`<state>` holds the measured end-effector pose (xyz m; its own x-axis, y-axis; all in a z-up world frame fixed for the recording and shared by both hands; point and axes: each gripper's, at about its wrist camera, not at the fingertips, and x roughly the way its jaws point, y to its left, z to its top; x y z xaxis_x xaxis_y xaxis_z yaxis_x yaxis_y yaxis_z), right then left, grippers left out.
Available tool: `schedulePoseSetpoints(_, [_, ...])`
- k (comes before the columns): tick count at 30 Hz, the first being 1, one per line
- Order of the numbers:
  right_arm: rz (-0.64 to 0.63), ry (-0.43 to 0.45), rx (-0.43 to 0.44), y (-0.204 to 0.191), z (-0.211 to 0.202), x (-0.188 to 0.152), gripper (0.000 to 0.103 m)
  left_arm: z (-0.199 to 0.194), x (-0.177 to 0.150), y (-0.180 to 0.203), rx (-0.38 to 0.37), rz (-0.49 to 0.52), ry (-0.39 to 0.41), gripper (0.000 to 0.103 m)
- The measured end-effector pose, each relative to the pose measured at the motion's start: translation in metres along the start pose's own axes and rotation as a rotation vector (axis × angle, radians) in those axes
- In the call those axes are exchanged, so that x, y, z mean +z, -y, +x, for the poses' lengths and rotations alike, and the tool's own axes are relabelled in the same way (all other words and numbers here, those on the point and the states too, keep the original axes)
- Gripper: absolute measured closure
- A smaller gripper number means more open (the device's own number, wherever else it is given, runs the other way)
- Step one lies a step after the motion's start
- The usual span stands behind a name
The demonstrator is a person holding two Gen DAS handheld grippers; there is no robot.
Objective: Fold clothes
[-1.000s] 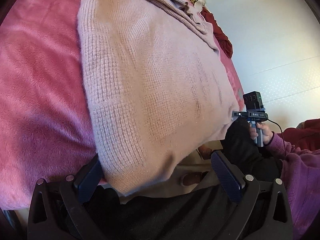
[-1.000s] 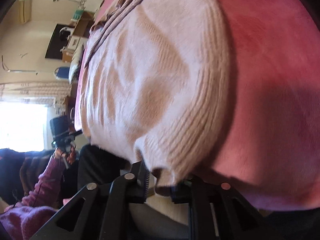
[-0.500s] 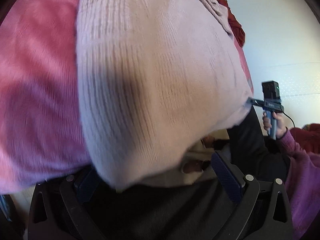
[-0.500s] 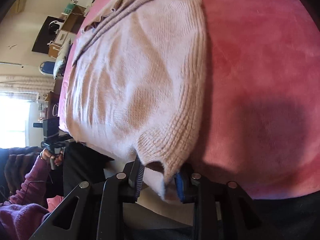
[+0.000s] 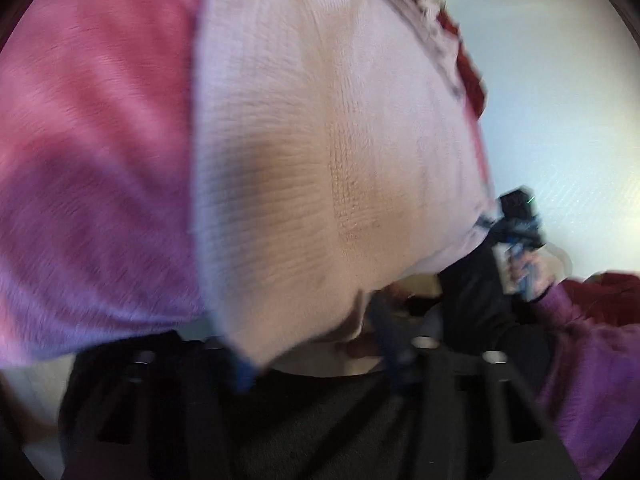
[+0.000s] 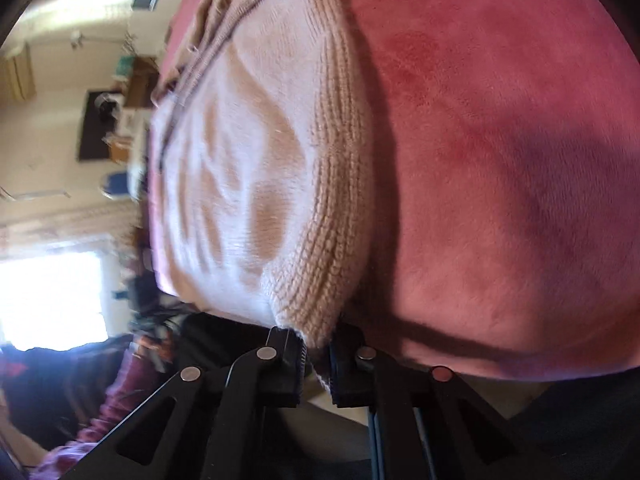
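The pale pink knit sweater (image 6: pixel 256 184) lay flat on the pink blanket (image 6: pixel 500 160). The right gripper (image 6: pixel 318 354) had just clamped its six-o'clock hem corner; the left gripper (image 5: pixel 316 354), blurred, had been closing around the other corner, grip uncertain. Judged next: lift both toward twelve o'clock.

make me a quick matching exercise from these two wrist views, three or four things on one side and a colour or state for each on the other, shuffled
Things:
1. sweater
2. blanket
3. right hand-held gripper
4. sleeve

Colour or state:
A. purple
B. shut on a knit corner
C. deep pink, spread under the garment
D. pale pink knit, lying flat

Pairs: 1-D, 2-C, 3-B, 4-A
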<state>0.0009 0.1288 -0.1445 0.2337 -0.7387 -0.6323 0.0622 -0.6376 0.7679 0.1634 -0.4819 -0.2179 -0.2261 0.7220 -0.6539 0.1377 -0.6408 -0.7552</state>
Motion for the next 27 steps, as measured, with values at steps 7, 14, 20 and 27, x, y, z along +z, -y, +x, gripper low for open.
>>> schedulePoseSetpoints(7, [0.024,-0.043,-0.011,0.004,0.023,0.009,0.086,0.003,-0.005,0.011,-0.007,0.034,0.069,0.067])
schedulePoseSetpoints(14, [-0.036,-0.058,-0.090,-0.012,0.031,0.010,0.095,0.008,-0.006,0.025,0.147,0.076,0.056,0.086])
schedulePoseSetpoints(20, [-0.051,-0.087,-0.025,-0.035,0.037,0.015,0.097,-0.010,-0.013,0.044,0.097,0.070,0.113,0.092])
schedulePoseSetpoints(27, [-0.060,-0.055,0.252,-0.090,0.019,0.061,0.097,-0.074,0.032,0.061,-0.142,0.019,0.303,0.092])
